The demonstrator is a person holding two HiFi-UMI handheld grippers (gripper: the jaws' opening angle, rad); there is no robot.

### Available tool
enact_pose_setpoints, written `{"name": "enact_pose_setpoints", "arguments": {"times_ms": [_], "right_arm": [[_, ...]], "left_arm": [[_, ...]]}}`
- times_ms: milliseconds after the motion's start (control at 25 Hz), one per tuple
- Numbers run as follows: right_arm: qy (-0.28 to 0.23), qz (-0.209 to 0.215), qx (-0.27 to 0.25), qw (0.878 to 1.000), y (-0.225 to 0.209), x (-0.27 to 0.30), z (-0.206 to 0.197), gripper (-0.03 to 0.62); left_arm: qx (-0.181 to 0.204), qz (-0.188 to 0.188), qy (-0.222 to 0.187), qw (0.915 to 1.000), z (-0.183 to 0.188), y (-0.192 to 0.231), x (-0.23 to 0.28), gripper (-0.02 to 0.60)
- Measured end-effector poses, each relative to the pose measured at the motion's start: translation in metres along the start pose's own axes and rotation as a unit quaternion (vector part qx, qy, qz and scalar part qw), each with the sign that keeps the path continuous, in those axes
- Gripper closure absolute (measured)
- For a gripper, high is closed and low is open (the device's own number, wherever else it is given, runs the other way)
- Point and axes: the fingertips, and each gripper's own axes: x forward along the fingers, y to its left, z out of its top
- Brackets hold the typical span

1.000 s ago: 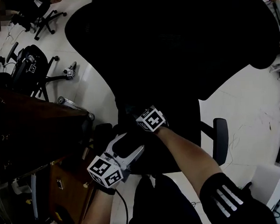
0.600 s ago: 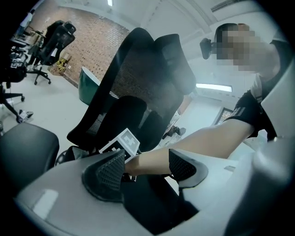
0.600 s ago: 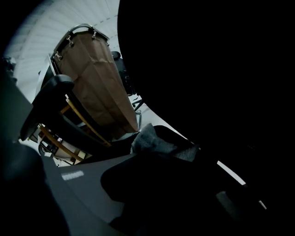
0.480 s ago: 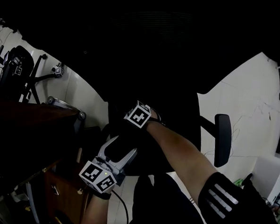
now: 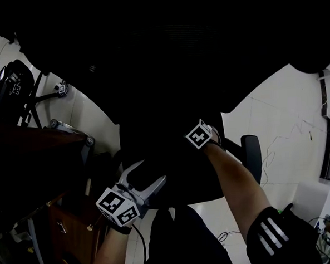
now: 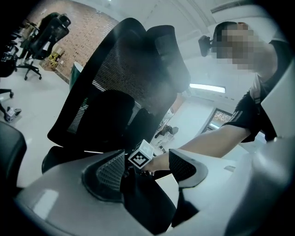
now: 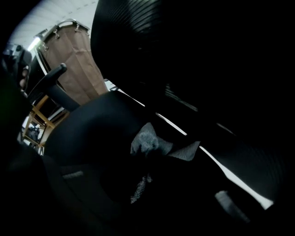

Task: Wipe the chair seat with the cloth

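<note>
Looking along the right gripper point(image 7: 148, 159) in its own view, the jaws are pinched together on the cloth point(image 7: 147, 139). It's a grey crumpled bunch that pokes out just past the tips and fans off to one side, lying against the black chair seat point(image 7: 92, 133) right under the jaws. It's really dark in there, so all I can make out of the jaws is one textured pad point(image 7: 137, 186) below the cloth. In the head view only this gripper's marker cube point(image 5: 200, 136) stands out. It sits over the seat on the armrest point(image 5: 251, 158) side, with the person's forearm point(image 5: 235, 180) running back from it. The left gripper point(image 5: 150, 174) is a different story: its jaws are spread wide with the front edge of the seat between them. In the left gripper view the dark edge lies against one ribbed pad point(image 6: 107, 171), and a sliver of pale floor point(image 6: 167, 184) shows before the other pad, so it isn't squeezing anything as far as I can see. Straight ahead of the left gripper's tips you can see the right one's cube, and the big mesh backrest point(image 6: 120, 83) rises beyond that. A brown cabinet point(image 5: 65, 229) sits just off the left gripper's outer side.
</note>
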Motion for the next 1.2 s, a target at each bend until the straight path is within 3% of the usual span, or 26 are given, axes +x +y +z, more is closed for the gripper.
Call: {"name": "enact_pose_setpoints", "arguments": {"times_ms": [320,440,520,640,840,1040,1200], "right_arm": [[0.017,-0.061,0.071,0.995,-0.056,-0.043,-0.056,0.559],[0.023,-0.075,0.093,0.993,-0.061,-0.048,-0.06,0.559],[-0.005,-0.068,0.099,0.993,-0.053,-0.051,-0.044,0.559],[-0.077,-0.029,0.082,0.993,-0.012,-0.051,0.008,0.559],[-0.129,0.058,0.037,0.989,0.09,-0.031,0.089,0.559],[-0.122,0.114,-0.04,0.985,0.184,0.003,0.127,0.559],[-0.097,0.12,-0.064,0.986,0.21,0.028,0.118,0.559]], "left_arm": [[-0.002,-0.022,0.001,0.9997,-0.009,-0.019,0.013,0.256],[0.001,-0.023,-0.002,0.9997,-0.008,-0.025,0.013,0.256],[0.003,-0.021,-0.004,0.9998,-0.005,-0.026,0.01,0.256],[0.007,-0.009,-0.007,0.9999,0.001,-0.023,-0.003,0.258],[-0.001,0.026,-0.023,0.9994,0.001,-0.012,-0.033,0.258],[-0.002,0.049,-0.029,0.9984,-0.008,-0.003,-0.064,0.258],[-0.014,0.056,-0.033,0.9978,-0.02,0.0,-0.074,0.258]]}}
